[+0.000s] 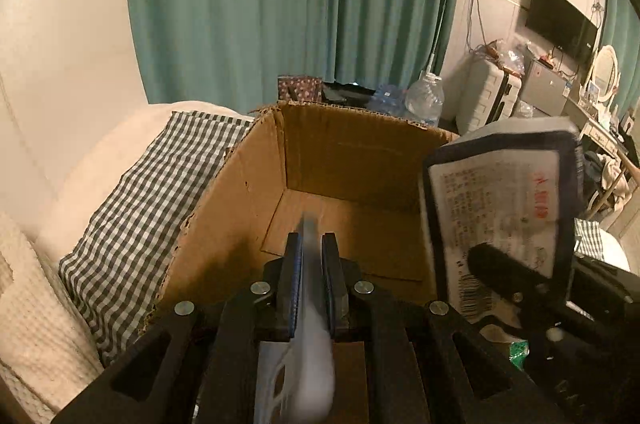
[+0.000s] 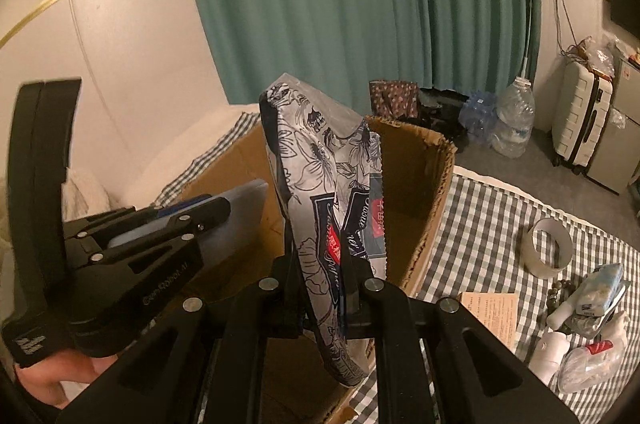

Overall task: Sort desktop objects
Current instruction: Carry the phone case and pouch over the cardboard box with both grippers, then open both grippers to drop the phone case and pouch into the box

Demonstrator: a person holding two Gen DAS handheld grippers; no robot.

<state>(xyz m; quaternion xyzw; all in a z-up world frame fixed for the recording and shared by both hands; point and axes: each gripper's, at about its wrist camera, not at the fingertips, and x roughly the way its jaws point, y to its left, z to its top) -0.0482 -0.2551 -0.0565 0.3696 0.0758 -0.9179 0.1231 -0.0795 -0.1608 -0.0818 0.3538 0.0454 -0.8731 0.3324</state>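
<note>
An open cardboard box (image 1: 240, 208) stands on a checked cloth; it also shows in the right wrist view (image 2: 416, 160). My left gripper (image 1: 311, 256) is shut on a thin pale translucent plastic piece (image 1: 310, 352) and holds it over the box's near edge; this gripper (image 2: 224, 208) shows at the left of the right wrist view. My right gripper (image 2: 322, 264) is shut on a flower-printed tissue pack (image 2: 320, 160) held upright above the box. The pack's label side (image 1: 500, 200) shows at the right of the left wrist view.
To the right of the box on the checked cloth (image 2: 488, 208) lie a tape roll (image 2: 547, 248), a printed card (image 2: 490, 308), a white bottle (image 2: 550, 352) and plastic-wrapped items (image 2: 592, 356). Water bottles (image 2: 514, 120) and a suitcase (image 2: 582, 120) stand on the floor behind.
</note>
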